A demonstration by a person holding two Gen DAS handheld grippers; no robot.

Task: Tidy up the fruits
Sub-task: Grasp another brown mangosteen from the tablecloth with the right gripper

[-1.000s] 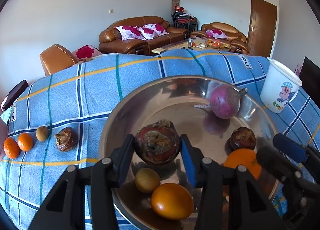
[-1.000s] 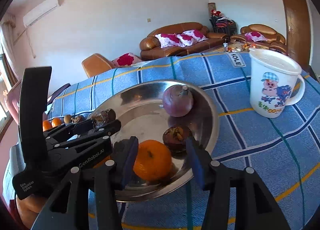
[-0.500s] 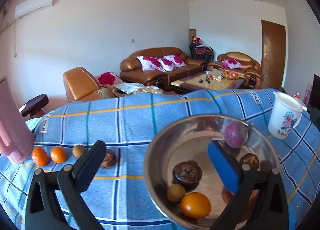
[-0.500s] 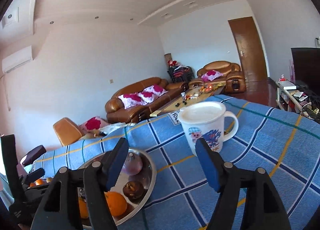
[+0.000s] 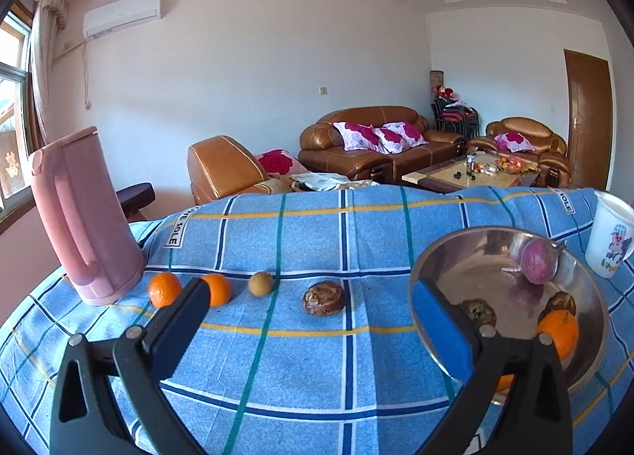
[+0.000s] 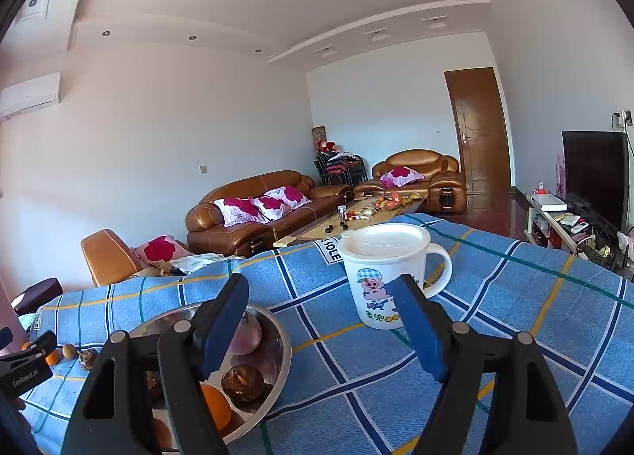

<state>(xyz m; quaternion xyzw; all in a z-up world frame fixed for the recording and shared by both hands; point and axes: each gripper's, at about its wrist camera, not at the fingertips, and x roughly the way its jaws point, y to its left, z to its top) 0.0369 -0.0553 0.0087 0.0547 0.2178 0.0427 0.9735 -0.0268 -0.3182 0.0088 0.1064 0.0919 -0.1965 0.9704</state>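
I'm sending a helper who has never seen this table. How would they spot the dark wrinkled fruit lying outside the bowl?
Start at the tall pink kettle on the blue checked tablecloth. A row of fruit runs from it toward the metal bowl: two oranges, a small round brown fruit, then the dark wrinkled fruit. It is last in the row, nearest the bowl, and the only shrivelled one.

My right gripper (image 6: 321, 320) is open, with nothing in it. A white cup (image 6: 380, 276) with a pig on it stands on the blue cloth (image 6: 515, 316). The shiny bowl (image 6: 277, 360) holds an orange (image 6: 216, 405), a purple fruit (image 6: 247, 336) and a brown one (image 6: 241, 377).
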